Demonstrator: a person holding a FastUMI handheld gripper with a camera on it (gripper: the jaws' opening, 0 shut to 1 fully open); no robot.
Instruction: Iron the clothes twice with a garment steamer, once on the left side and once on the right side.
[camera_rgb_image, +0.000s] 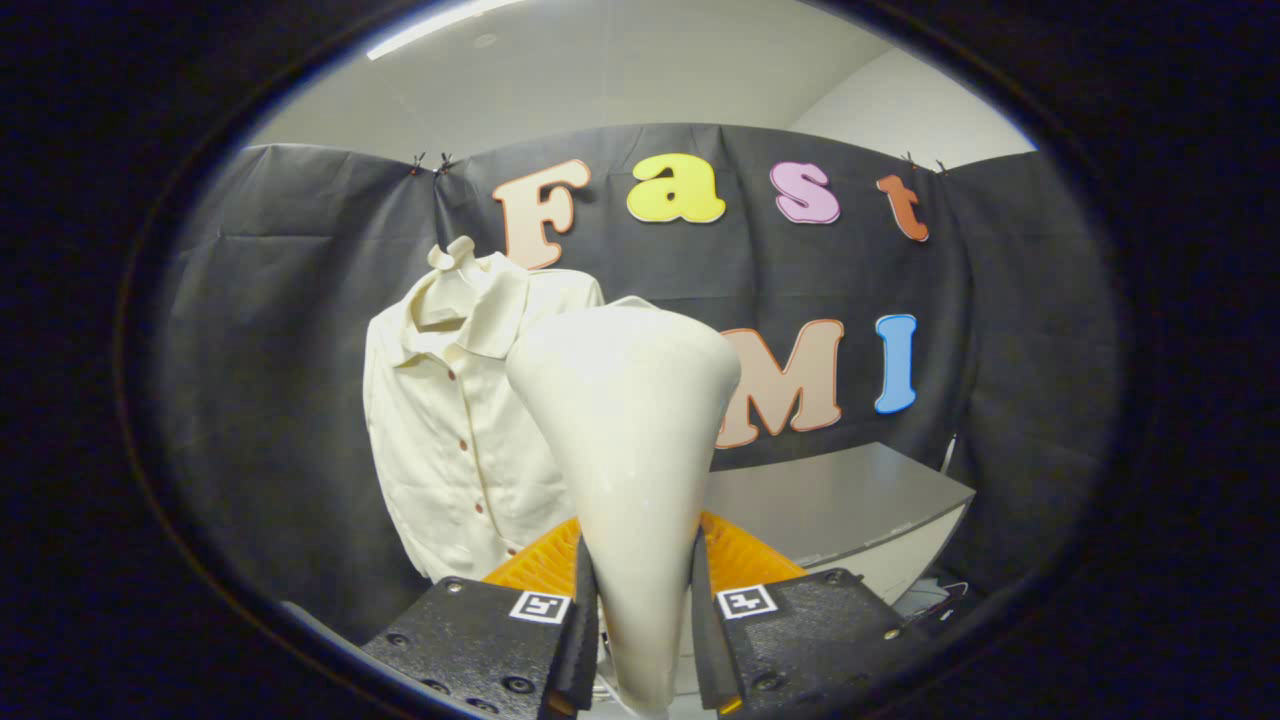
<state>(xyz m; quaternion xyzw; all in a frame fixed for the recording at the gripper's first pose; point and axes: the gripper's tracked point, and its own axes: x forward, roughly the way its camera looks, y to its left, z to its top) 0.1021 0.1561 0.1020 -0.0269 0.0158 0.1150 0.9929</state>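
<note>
Cream steamer (625, 440) clamped in gripper (640, 610); shirt (450, 430) beyond, hanging left.

Claw (640, 610) clamped on steamer (625, 440)

garment steamer (625, 420): glossy cream-white, plain
shirt (450, 430): cream, with small reddish-brown buttons down the front
gripper (640, 630): black body, with white square tags bearing black marks
fingers (583, 630): black pads, pressed on the steamer from both sides
ribbed part behind the fingers (540, 570): bright orange
table (850, 500): grey top, white side
booth wall (270, 330): black cloth
</note>
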